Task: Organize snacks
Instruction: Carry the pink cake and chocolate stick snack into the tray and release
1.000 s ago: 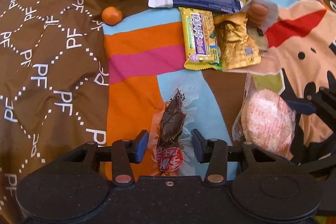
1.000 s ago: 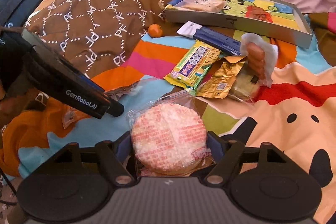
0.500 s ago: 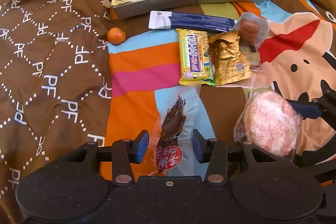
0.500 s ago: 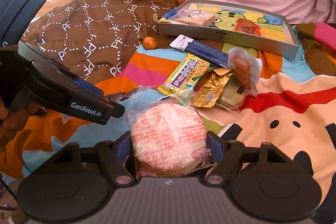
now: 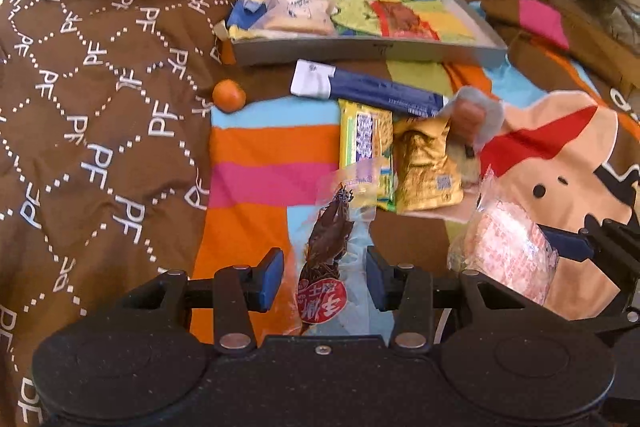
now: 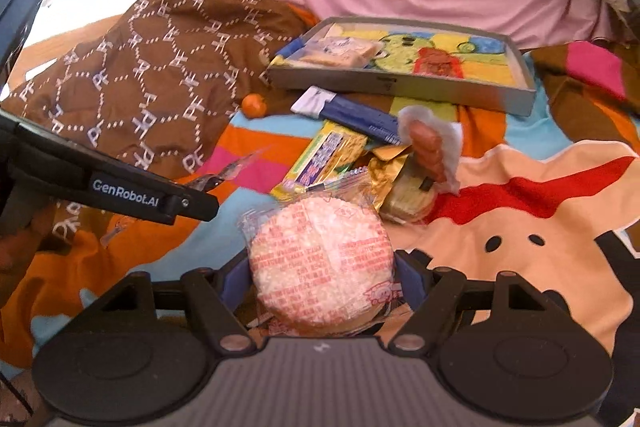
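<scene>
- Left gripper [image 5: 325, 279] spread apart, blue pads on either side of a clear packet of dark dried meat [image 5: 329, 255] with a red label, not pinching it; can't tell whether the packet is lifted or lying on the cloth.
- Right gripper [image 6: 322, 281] clamped on a round pink-and-white rice cracker [image 6: 320, 263] in clear wrap, pads tight at 3 and 9 o'clock of the disc.
- Grey shallow tray [image 5: 360, 53] with a cartoon print up at 12 o'clock, wrapped bread [image 5: 298, 11] in its left end.
- Just below the tray: long blue-and-white packet [image 5: 368, 91], then yellow snack bar [image 5: 365, 143] and gold foil packet [image 5: 426, 167] side by side, touching.
- Sausage in white wrap [image 6: 428, 147] at 1 o'clock of the gold one.
- Small orange [image 5: 229, 95] at 10 o'clock, beside the brown PF-print cloth [image 5: 100, 115].
- All on a striped cartoon blanket [image 5: 272, 155].
</scene>
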Demonstrator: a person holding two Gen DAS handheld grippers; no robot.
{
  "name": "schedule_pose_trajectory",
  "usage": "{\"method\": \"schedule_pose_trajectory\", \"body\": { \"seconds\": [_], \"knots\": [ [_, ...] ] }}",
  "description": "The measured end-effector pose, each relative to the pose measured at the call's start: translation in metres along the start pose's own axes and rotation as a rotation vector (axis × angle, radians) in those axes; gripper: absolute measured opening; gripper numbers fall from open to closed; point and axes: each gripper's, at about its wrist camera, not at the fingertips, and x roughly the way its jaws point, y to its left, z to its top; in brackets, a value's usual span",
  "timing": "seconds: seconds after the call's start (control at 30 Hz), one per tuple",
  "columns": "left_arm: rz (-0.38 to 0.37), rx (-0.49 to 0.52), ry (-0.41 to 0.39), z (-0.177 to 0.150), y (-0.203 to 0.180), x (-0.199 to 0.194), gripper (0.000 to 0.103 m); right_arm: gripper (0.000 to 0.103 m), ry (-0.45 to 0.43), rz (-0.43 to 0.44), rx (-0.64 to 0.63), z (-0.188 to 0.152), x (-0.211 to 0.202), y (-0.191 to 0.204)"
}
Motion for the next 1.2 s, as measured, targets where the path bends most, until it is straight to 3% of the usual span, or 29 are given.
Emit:
{"method": "schedule_pose_trajectory", "body": {
  "seconds": [0.4,0.7,0.87,1.2],
  "knots": [
    [0.039,-0.014,-0.182,0.057,-0.008,-0.010,0.045,0.078,-0.157,-0.031,0.006,0.034,-0.021,-0.014],
    [0.072,-0.066,-0.244,0.119,-0.007,-0.004,0.045,0.078,-0.248,-0.097,0.029,0.084,-0.021,-0.053],
    [0.087,-0.107,-0.262,0.157,-0.002,0.016,0.045,0.078,-0.272,-0.123,0.016,0.116,-0.007,-0.078],
    [0.053,-0.046,-0.322,0.211,-0.004,0.079,0.045,0.078,-0.331,-0.159,0.037,0.170,0.064,-0.117]
  ]
}}
